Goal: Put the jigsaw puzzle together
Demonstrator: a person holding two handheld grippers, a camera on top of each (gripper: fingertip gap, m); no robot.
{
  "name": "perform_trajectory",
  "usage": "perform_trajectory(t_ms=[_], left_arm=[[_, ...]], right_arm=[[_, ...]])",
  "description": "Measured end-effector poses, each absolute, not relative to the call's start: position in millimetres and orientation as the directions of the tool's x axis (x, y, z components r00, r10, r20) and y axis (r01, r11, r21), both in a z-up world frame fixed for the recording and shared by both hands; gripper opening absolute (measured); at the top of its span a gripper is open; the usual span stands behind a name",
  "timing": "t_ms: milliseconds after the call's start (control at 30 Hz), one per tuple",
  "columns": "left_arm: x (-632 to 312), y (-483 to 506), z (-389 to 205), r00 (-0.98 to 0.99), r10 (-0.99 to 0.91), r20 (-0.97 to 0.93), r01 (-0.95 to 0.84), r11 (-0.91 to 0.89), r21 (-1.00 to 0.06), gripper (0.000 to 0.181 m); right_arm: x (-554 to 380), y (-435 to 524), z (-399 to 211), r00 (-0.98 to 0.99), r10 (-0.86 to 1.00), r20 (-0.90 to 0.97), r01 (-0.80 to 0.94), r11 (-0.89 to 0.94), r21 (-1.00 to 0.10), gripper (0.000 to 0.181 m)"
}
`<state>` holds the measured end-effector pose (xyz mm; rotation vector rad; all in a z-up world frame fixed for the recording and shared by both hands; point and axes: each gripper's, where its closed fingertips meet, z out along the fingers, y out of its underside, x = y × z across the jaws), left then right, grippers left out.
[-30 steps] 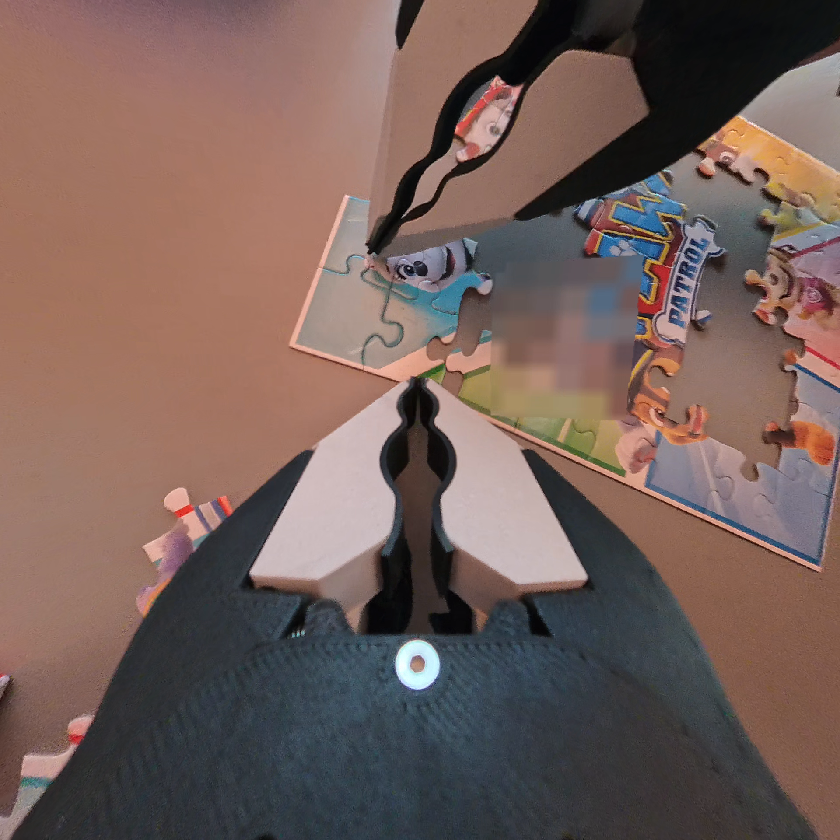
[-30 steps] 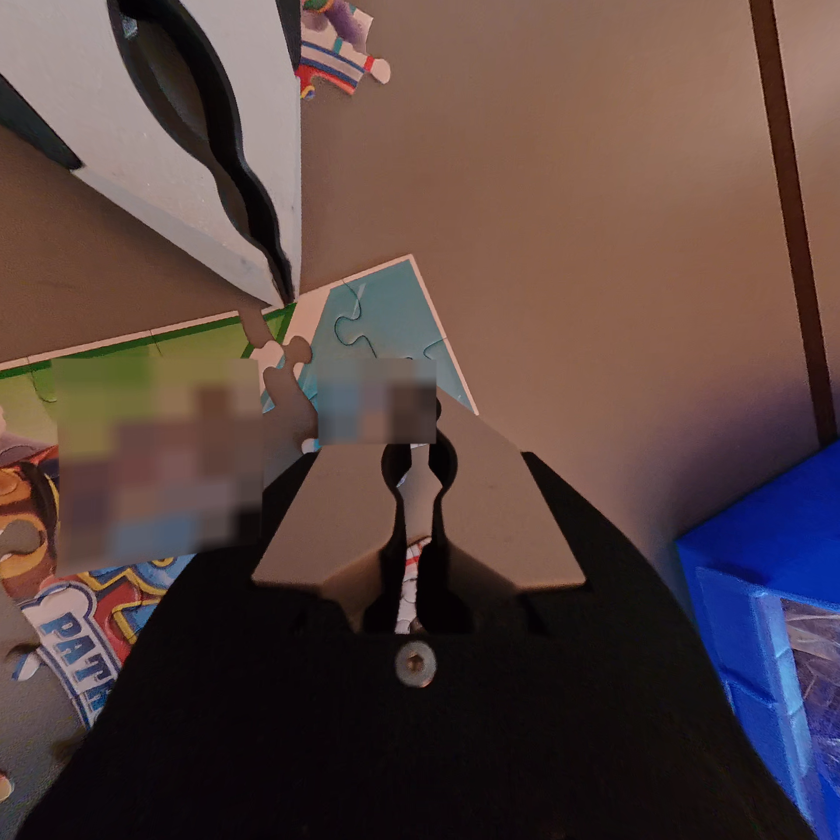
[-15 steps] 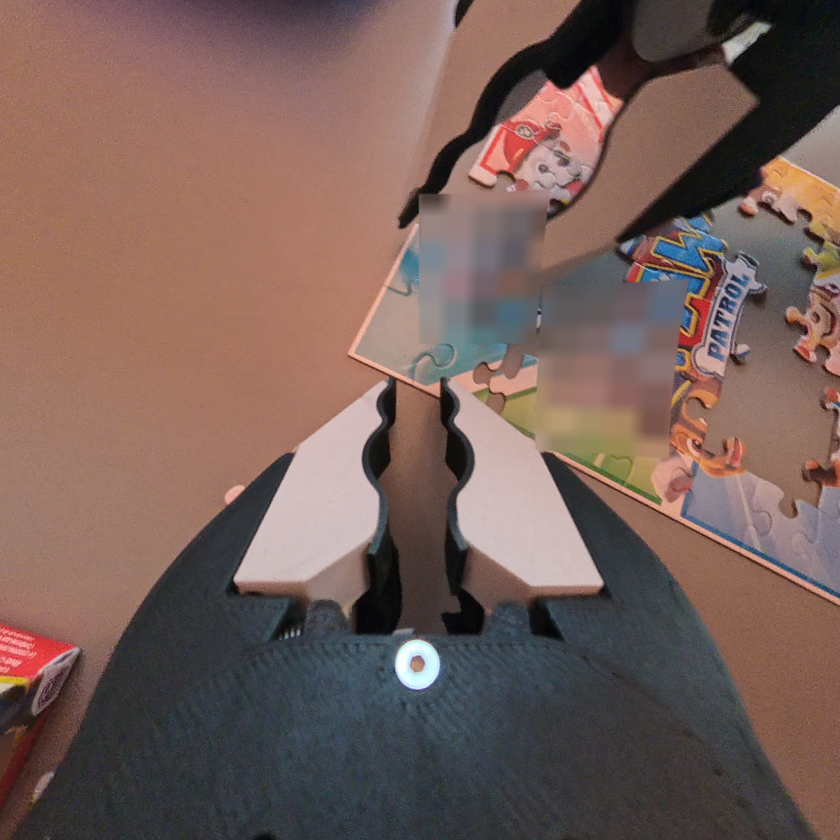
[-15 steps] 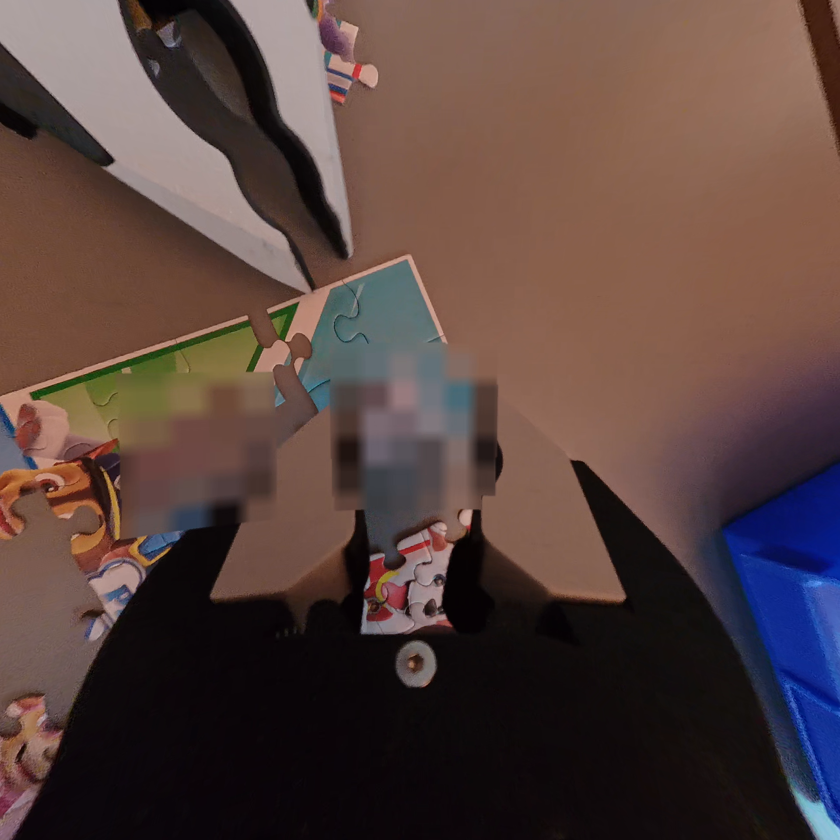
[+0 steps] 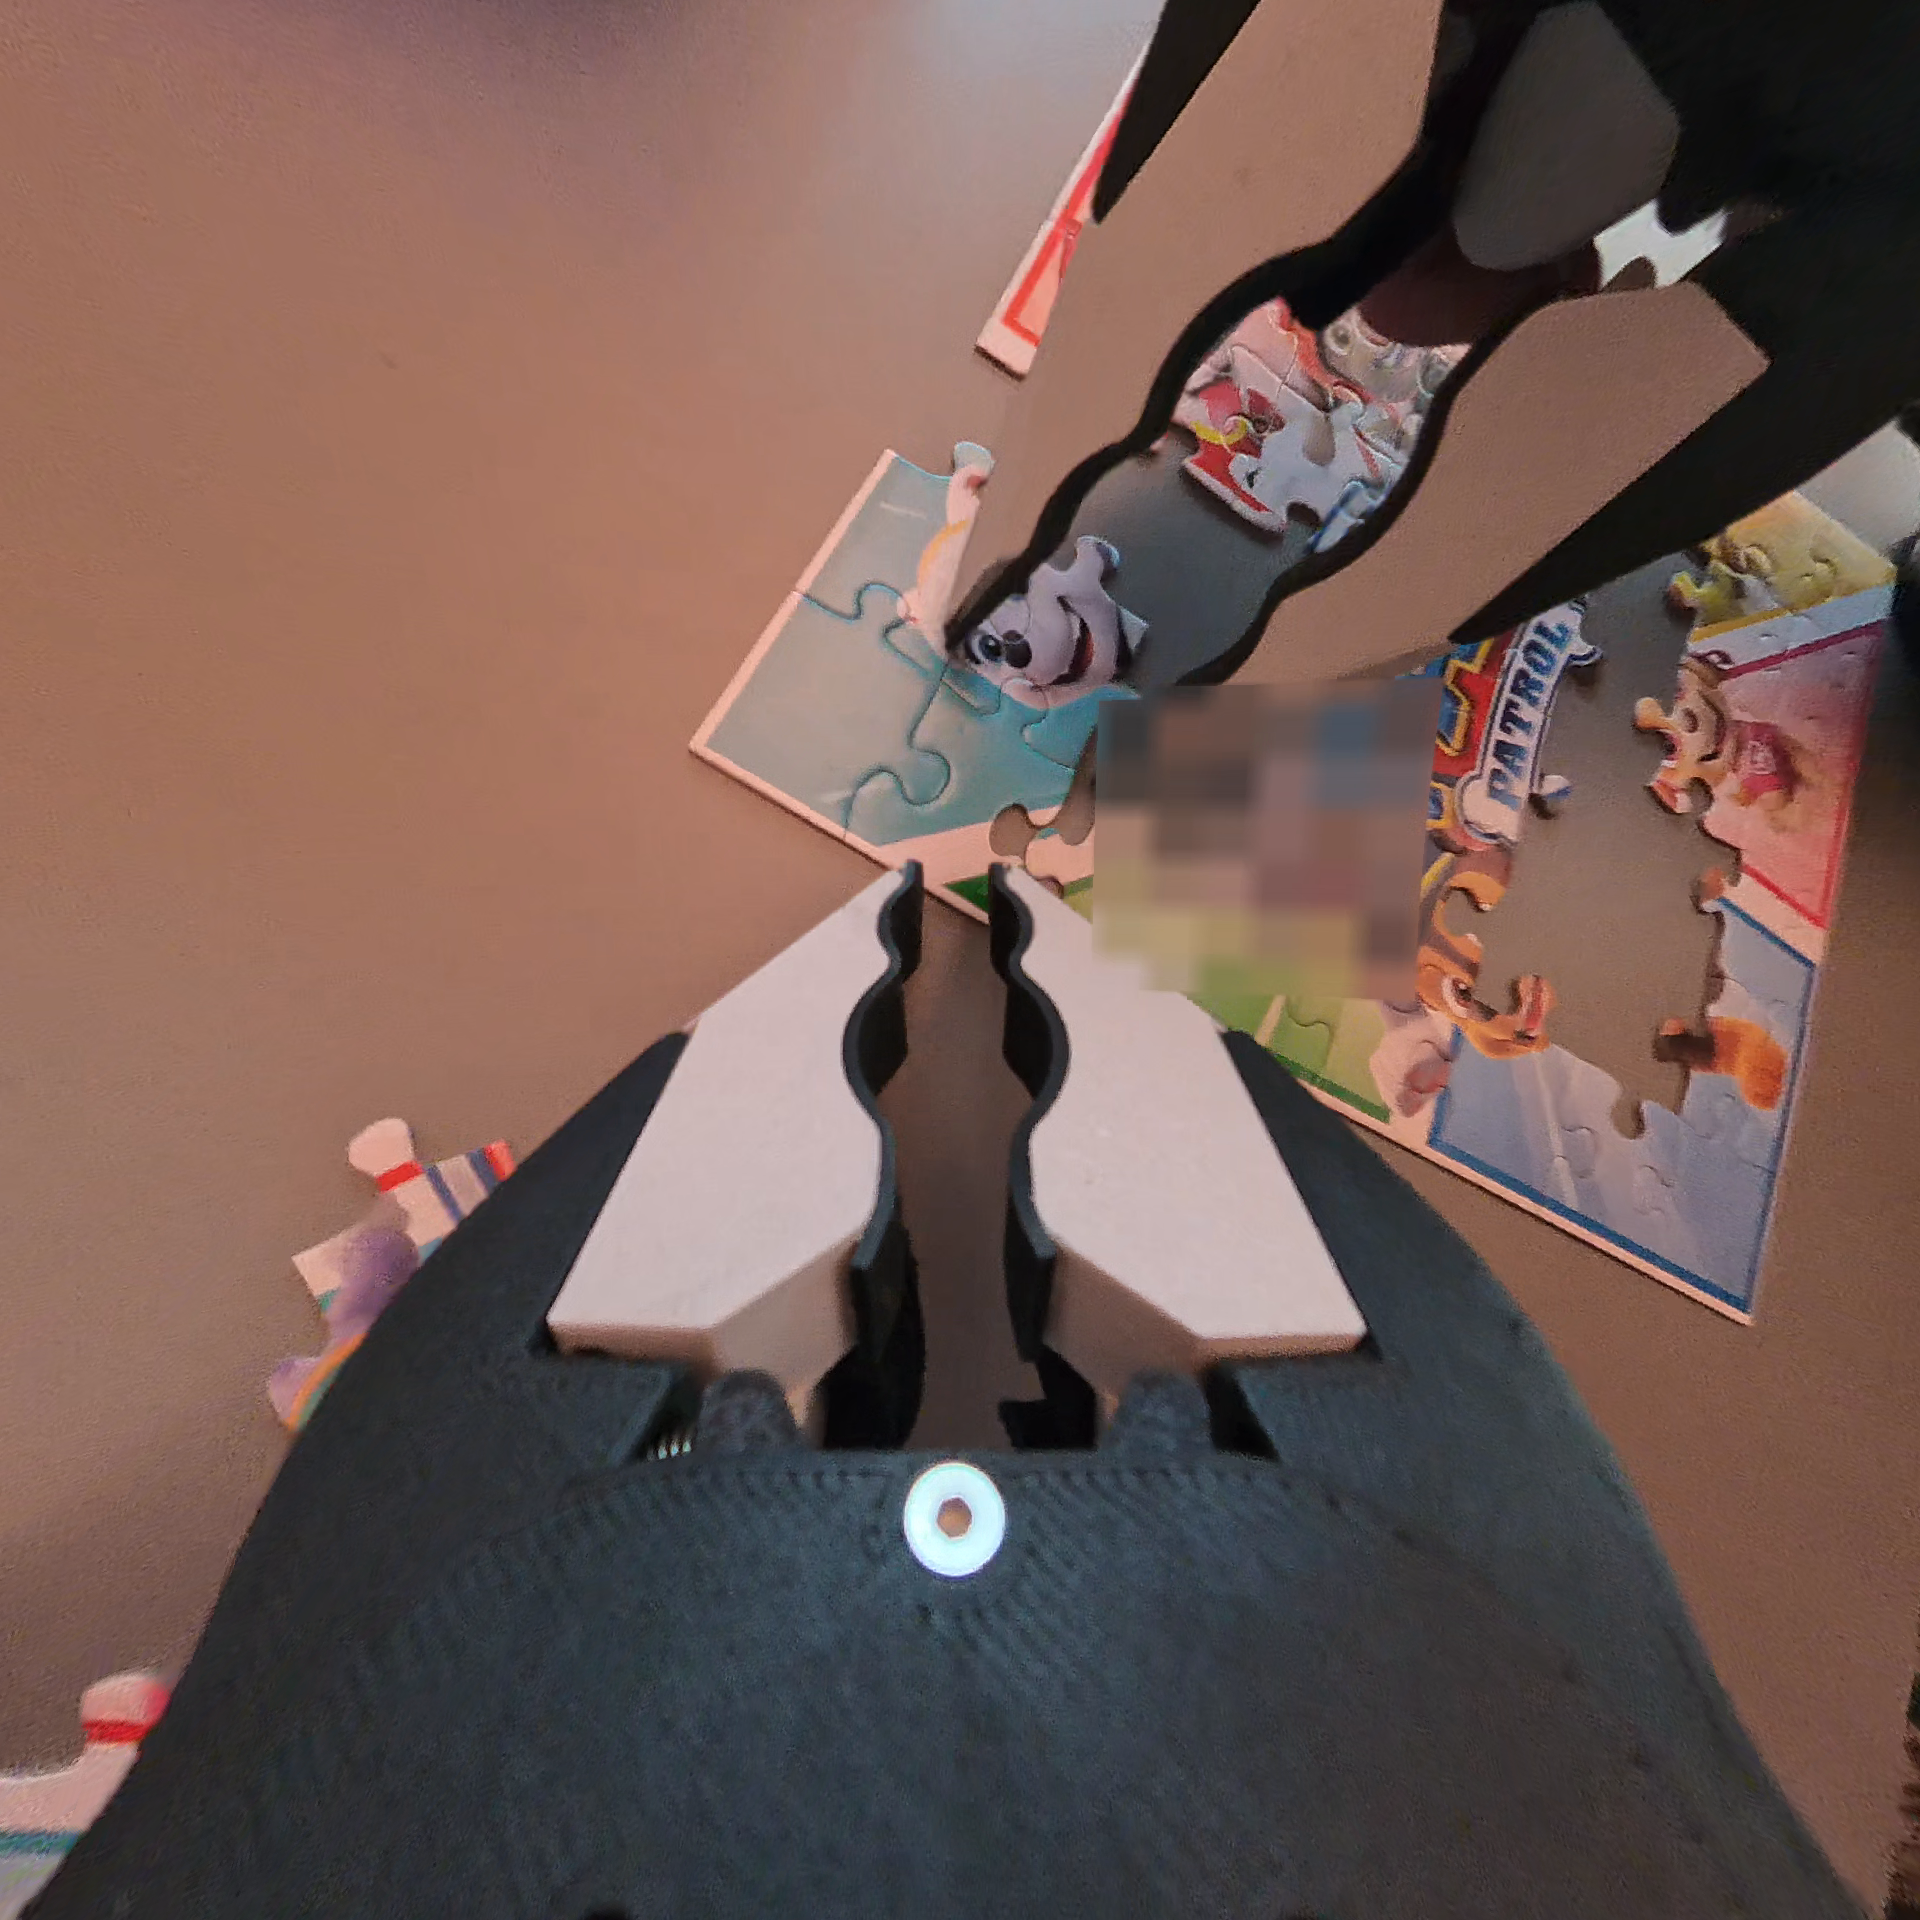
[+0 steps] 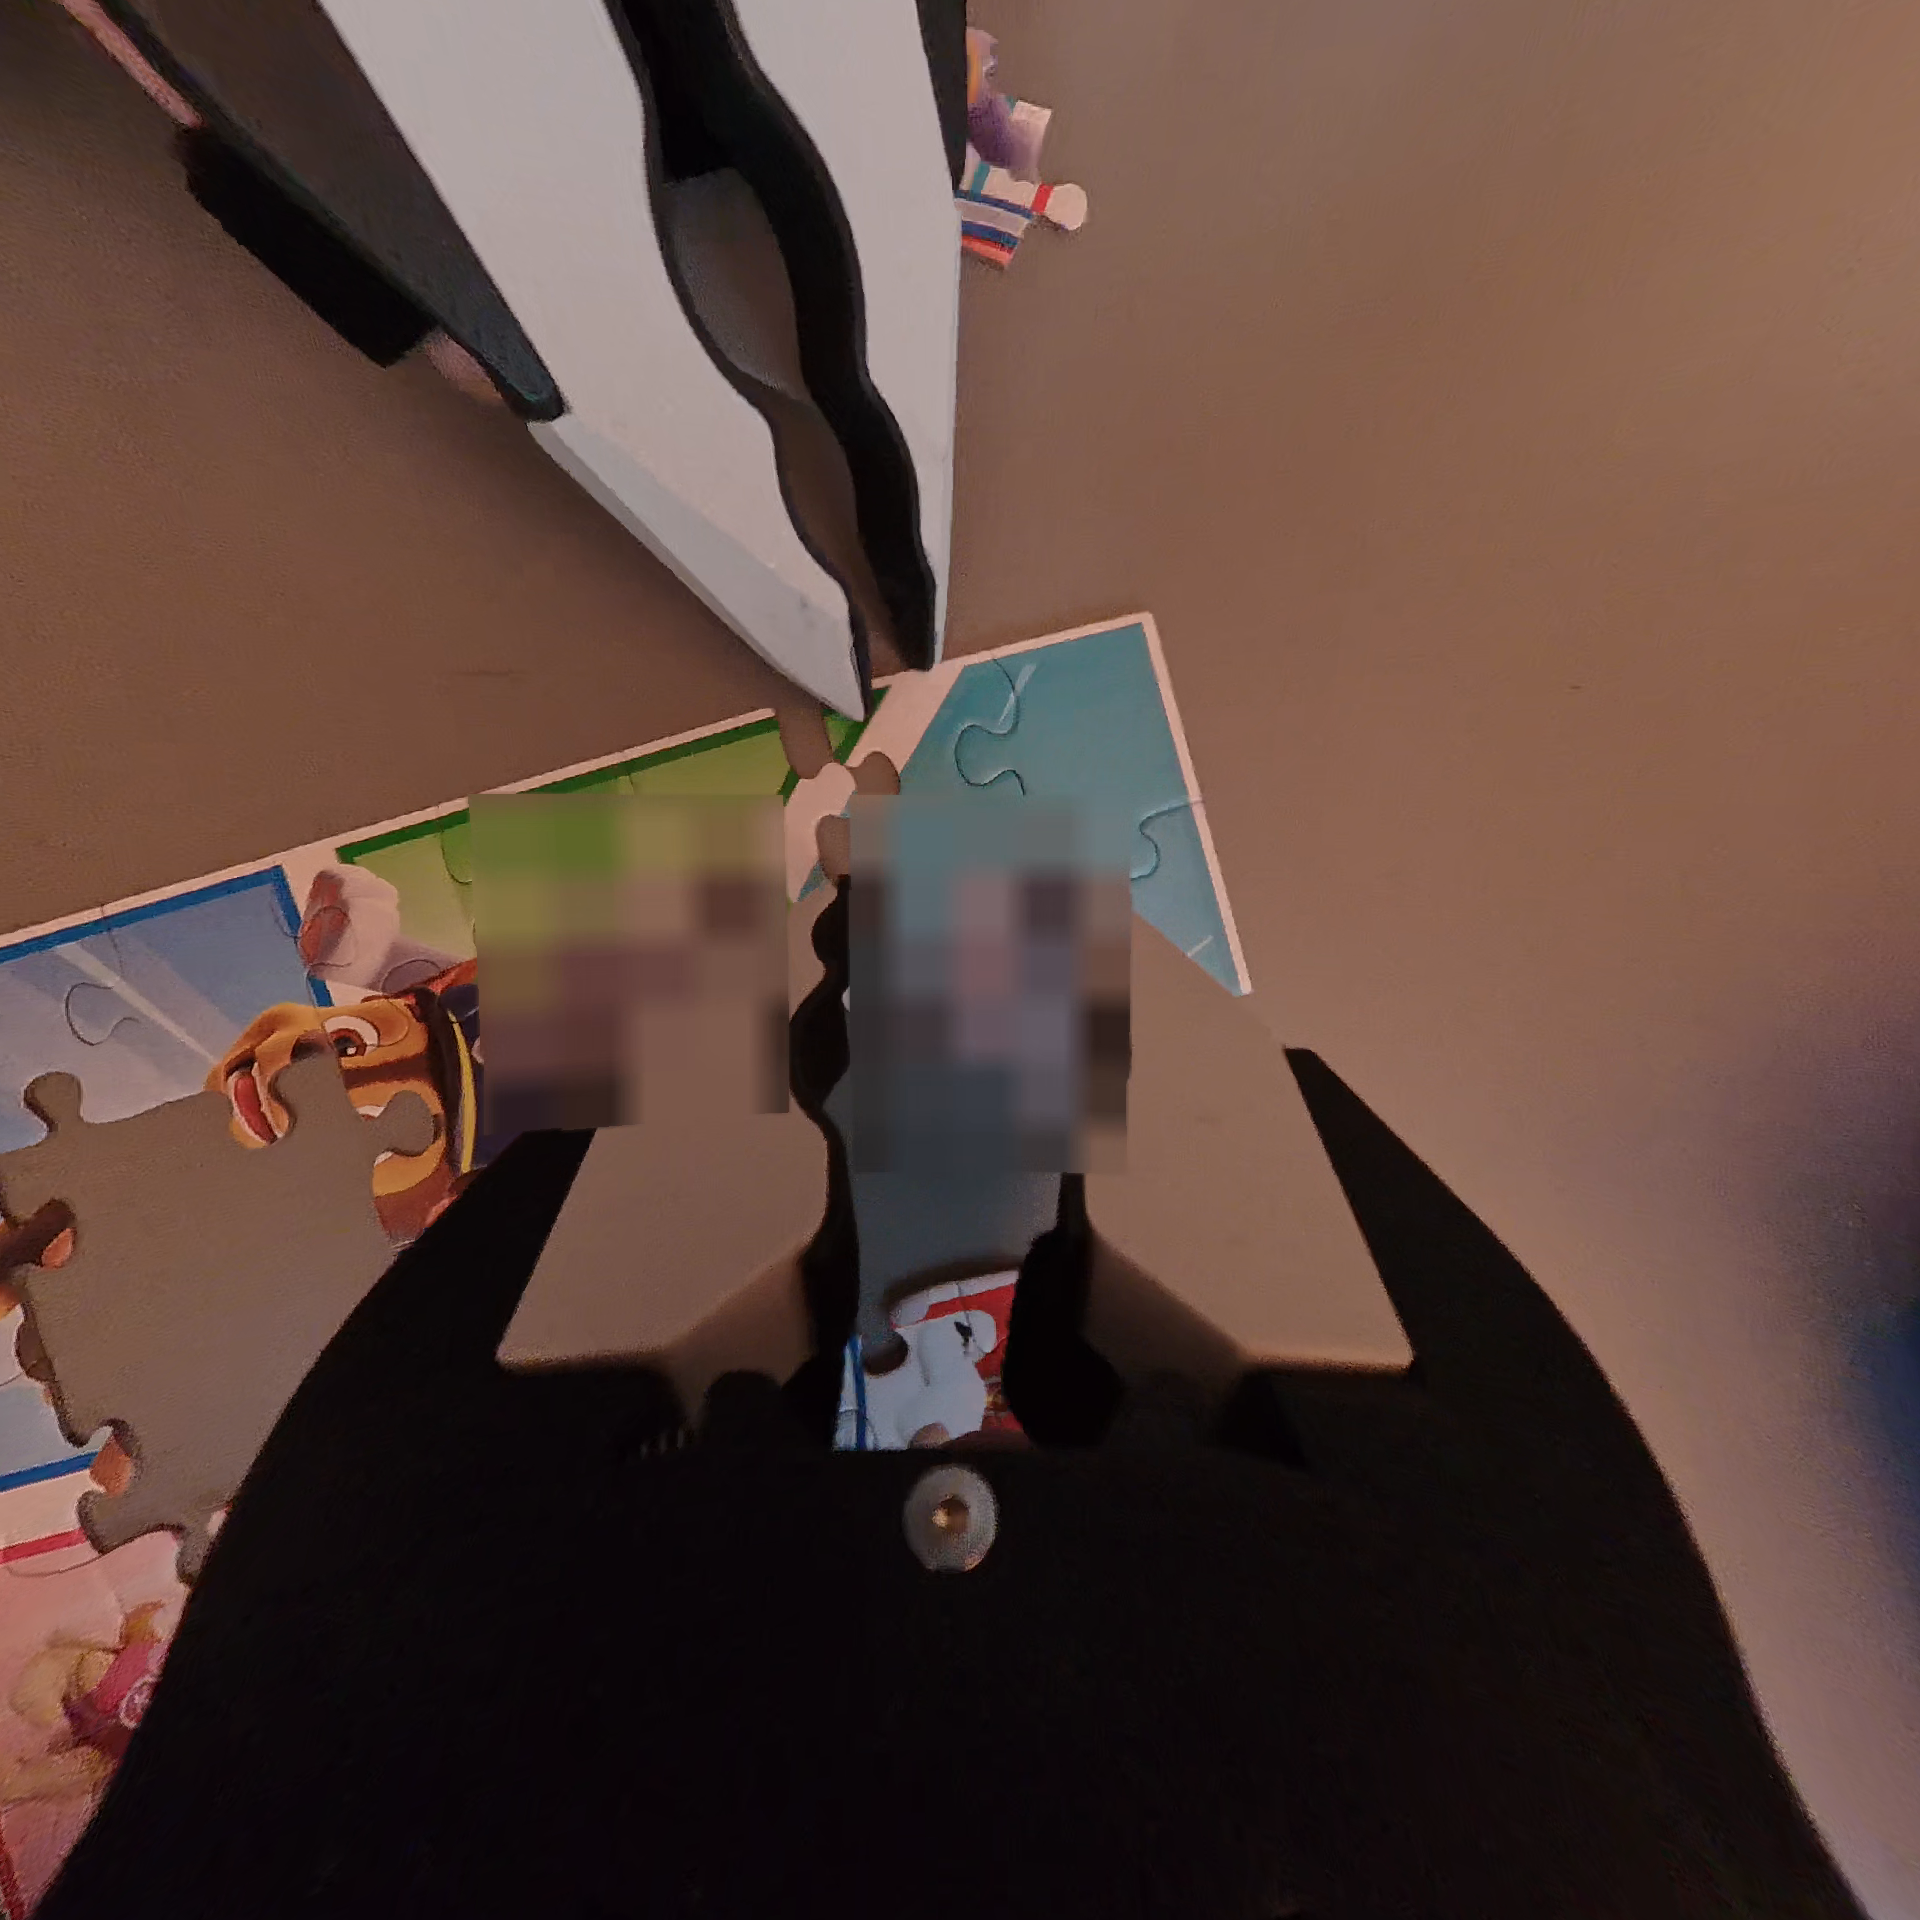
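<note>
The part-built cartoon jigsaw (image 5: pixel 1621 1164) lies flat on the brown table, with a teal corner (image 5: pixel 831 727) nearest my left gripper. It also shows in the right wrist view (image 6: pixel 1081 707). A hole (image 5: pixel 1610 935) gapes in its middle. My left gripper (image 5: pixel 951 878) is slightly open and empty, with its tips at the puzzle's near edge. My right gripper (image 5: pixel 1101 644) hangs open over the teal corner. A dalmatian-face piece (image 5: pixel 1049 634) lies in the puzzle between its jaws. In the right wrist view my right gripper (image 6: pixel 977 935) is open, its tips under a blurred patch.
A loose piece with a bowling pin (image 5: pixel 405 1226) lies left of my left gripper and shows in the right wrist view (image 6: pixel 1013 197). Another loose piece (image 5: pixel 94 1766) sits at the bottom left. A red and white cluster of pieces (image 5: pixel 1288 436) and a red-edged flat piece (image 5: pixel 1060 270) lie farther off.
My right gripper was shut at the teal corner and has opened and lifted a little. My left gripper went from shut to slightly open.
</note>
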<state>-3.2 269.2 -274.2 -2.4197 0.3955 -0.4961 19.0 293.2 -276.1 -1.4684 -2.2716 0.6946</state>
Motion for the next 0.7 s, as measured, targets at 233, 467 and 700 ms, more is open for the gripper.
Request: perform_trajectory(t_ms=[233, 467, 700], left_arm=[[10, 264, -275, 0.848, -0.394, 0.354, -0.102, -0.776, -0.622, 0.001], [4, 272, -262, 0.856, -0.415, 0.309, -0.105, -0.724, -0.682, 0.002], [-11, 296, -272, 0.894, -0.432, 0.121, -0.247, -0.700, -0.670, 0.037]], right_arm=[[19, 284, -276, -0.421, 0.903, 0.082, 0.703, 0.383, -0.599, 0.013], [24, 291, -269, -0.379, 0.922, 0.084, 0.719, 0.350, -0.601, 0.012], [50, 265, -265, -0.335, 0.942, -0.029, 0.796, 0.267, -0.543, 0.039]])
